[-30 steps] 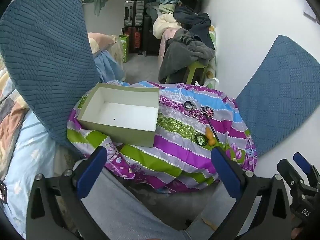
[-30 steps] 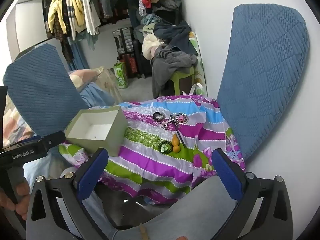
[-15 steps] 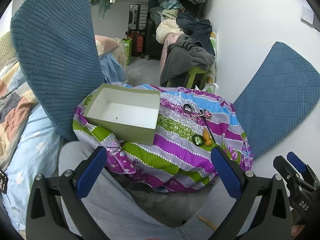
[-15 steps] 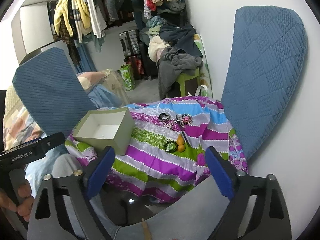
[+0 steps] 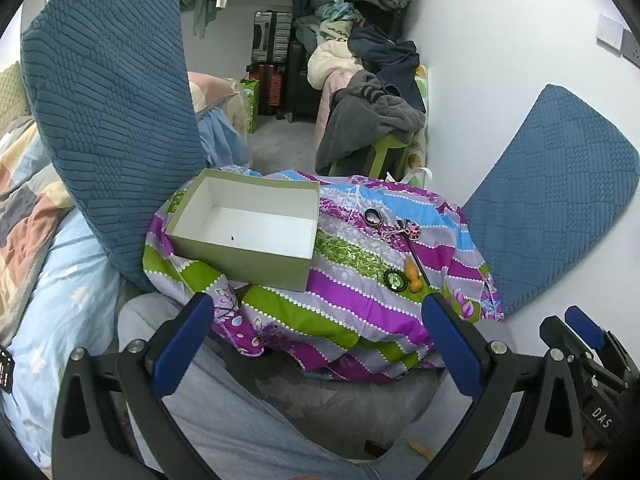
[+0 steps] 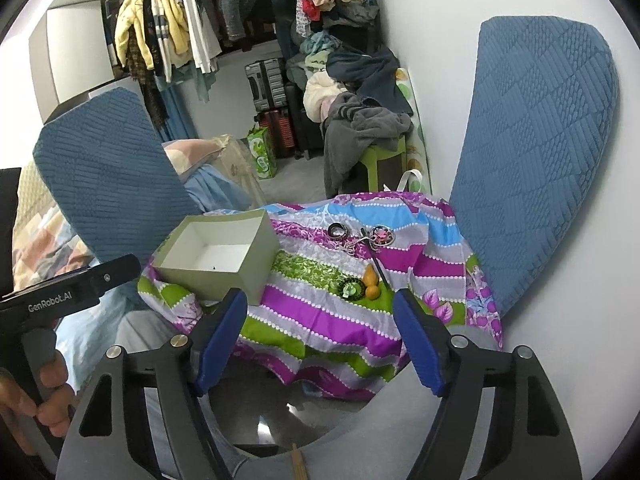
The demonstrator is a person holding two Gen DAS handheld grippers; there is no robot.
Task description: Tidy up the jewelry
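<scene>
An open grey-green box (image 5: 244,228) with a white inside stands on the left of a striped cloth (image 5: 348,304); it also shows in the right wrist view (image 6: 218,256). Jewelry lies to its right: a round dark ring piece (image 5: 373,216) (image 6: 338,231), a pink round pendant (image 5: 412,230) (image 6: 382,235) on a chain, a thin black stick (image 5: 418,258), a green-black round brooch (image 5: 394,280) (image 6: 352,289) and two orange beads (image 5: 413,278) (image 6: 370,283). My left gripper (image 5: 316,340) is open and empty, well short of the cloth. My right gripper (image 6: 318,336) is open and empty, near the cloth's front edge.
Two blue quilted cushions flank the cloth (image 5: 116,96) (image 5: 548,196). A white wall (image 6: 460,8) runs along the right. Piled clothes on a green stool (image 5: 372,120) and suitcases (image 5: 272,40) stand behind. The person's grey-trousered legs (image 5: 240,420) are below the grippers.
Both grippers have drawn back and risen, so the cloth and box look farther off. The right gripper's jaws have narrowed somewhat. Nothing on the cloth has moved.
</scene>
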